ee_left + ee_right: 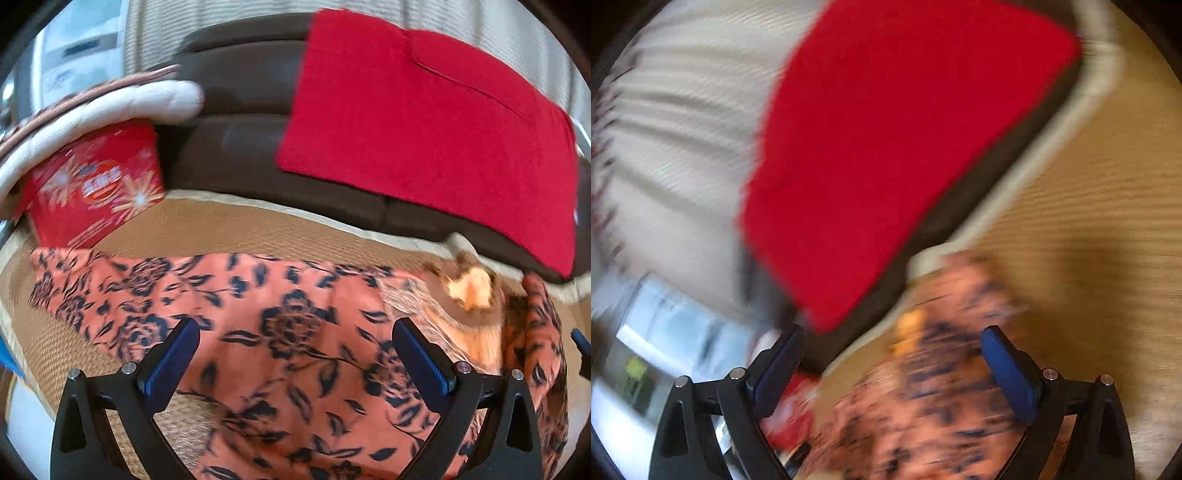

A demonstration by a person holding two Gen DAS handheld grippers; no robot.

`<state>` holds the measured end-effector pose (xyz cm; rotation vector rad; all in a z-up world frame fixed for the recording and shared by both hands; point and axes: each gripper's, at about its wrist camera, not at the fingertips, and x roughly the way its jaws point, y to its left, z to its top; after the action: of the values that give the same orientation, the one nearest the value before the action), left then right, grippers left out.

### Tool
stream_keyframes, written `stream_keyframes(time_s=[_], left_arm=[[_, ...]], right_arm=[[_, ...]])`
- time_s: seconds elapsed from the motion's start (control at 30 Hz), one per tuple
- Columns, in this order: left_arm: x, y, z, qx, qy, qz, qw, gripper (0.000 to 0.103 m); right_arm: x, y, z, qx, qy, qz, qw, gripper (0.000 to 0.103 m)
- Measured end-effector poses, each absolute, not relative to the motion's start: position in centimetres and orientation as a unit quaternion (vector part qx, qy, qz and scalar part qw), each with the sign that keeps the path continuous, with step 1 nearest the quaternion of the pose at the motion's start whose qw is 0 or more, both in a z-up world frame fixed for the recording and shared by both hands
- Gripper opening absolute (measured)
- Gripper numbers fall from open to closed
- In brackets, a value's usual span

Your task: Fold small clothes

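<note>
The orange floral garment (288, 332) is seen spread flat on the woven mat (221, 229), its long axis running left to right. It lies directly beneath the left gripper (295, 354), whose 2 fingers are held wide apart with nothing gripped. The right gripper (892, 365) is likewise spread wide and empty over the garment's blurred right end, so either could be judged near enough for a grasp.

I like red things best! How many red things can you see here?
2: a red cloth draped over the dark sofa at the back, and a red box at the left on the mat. More may be hidden.
</note>
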<state>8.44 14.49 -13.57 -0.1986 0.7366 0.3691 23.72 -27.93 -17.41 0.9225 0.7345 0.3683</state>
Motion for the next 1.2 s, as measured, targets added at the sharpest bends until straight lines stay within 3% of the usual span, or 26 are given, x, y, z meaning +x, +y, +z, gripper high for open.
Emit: stream_keyframes(time_s=[0.2, 0.37, 0.53, 0.7, 0.77, 0.97, 1.2], left_arm=[[10.2, 8.7, -14.3, -0.008, 0.38, 0.129, 0.916, 0.103], [10.6, 8.3, -15.4, 0.029, 0.395, 0.135, 0.908, 0.103], [9.7, 11.8, -15.2, -0.025, 0.396, 0.164, 0.903, 0.103], [8.4, 14.0, -14.4, -0.085, 0.384, 0.167, 0.904, 0.103], [8.1, 13.8, -14.4, -0.085, 0.378, 0.165, 0.907, 0.103], [7.5, 13.6, -13.6, -0.064, 0.366, 0.175, 0.912, 0.103], [6.1, 19.4, -12.7, -0.123, 0.352, 0.226, 0.9, 0.103]], right_arm=[[26.8, -29.0, -20.1, 0.439, 0.371, 0.144, 0.805, 0.098], [30.2, -25.7, -21.9, 0.454, 0.396, 0.184, 0.777, 0.098], [29.8, -20.6, -18.7, 0.476, 0.345, 0.388, 0.71, 0.098], [27.3, -15.1, -16.3, 0.451, 0.368, 0.561, 0.589, 0.098], [26.8, -14.7, -16.6, 0.41, 0.413, 0.524, 0.622, 0.098], [26.6, -22.9, -17.0, 0.367, 0.419, 0.354, 0.751, 0.098], [25.7, -27.6, -18.3, 0.34, 0.453, 0.259, 0.782, 0.091]])
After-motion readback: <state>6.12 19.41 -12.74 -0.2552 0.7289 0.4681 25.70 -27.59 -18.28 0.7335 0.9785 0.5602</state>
